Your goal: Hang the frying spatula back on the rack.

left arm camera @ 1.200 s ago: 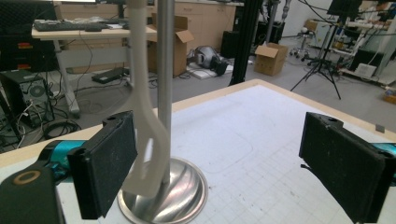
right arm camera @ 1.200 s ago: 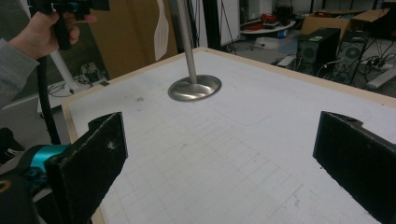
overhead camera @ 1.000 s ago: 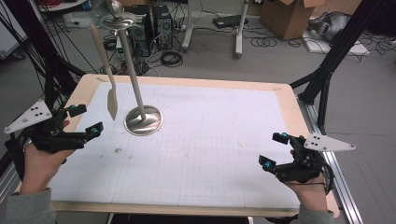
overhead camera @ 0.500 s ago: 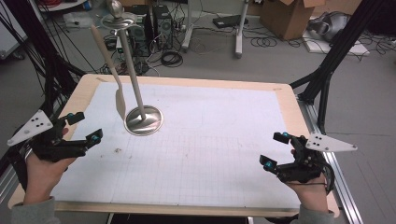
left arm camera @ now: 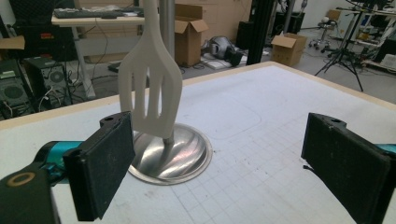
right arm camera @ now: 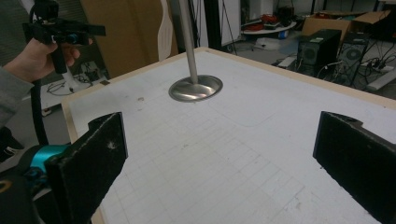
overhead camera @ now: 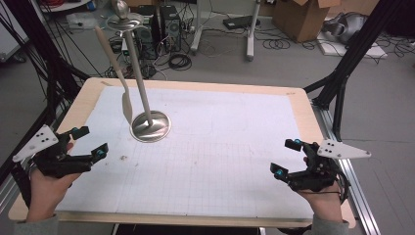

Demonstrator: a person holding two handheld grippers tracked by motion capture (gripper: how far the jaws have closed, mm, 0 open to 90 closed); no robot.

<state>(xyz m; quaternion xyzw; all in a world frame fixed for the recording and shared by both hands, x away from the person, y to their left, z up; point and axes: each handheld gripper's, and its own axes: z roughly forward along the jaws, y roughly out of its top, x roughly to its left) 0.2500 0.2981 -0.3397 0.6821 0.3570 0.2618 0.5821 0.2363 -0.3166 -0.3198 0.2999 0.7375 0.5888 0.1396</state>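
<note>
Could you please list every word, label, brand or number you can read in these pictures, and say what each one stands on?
None can be read.
The cardboard boxes beyond the table carry no legible print.
The white mat bears only a printed grid and faint outlines, no letters or numbers.
The white spatula, the metal stand, the left gripper and the right gripper carry no lettering that can be made out.

A matt white plastic spatula (left arm camera: pixel 150 79) hangs from a shiny brushed-metal stand (overhead camera: pixel 149 126) on a pale wood-edged table (overhead camera: pixel 303 105).
</note>
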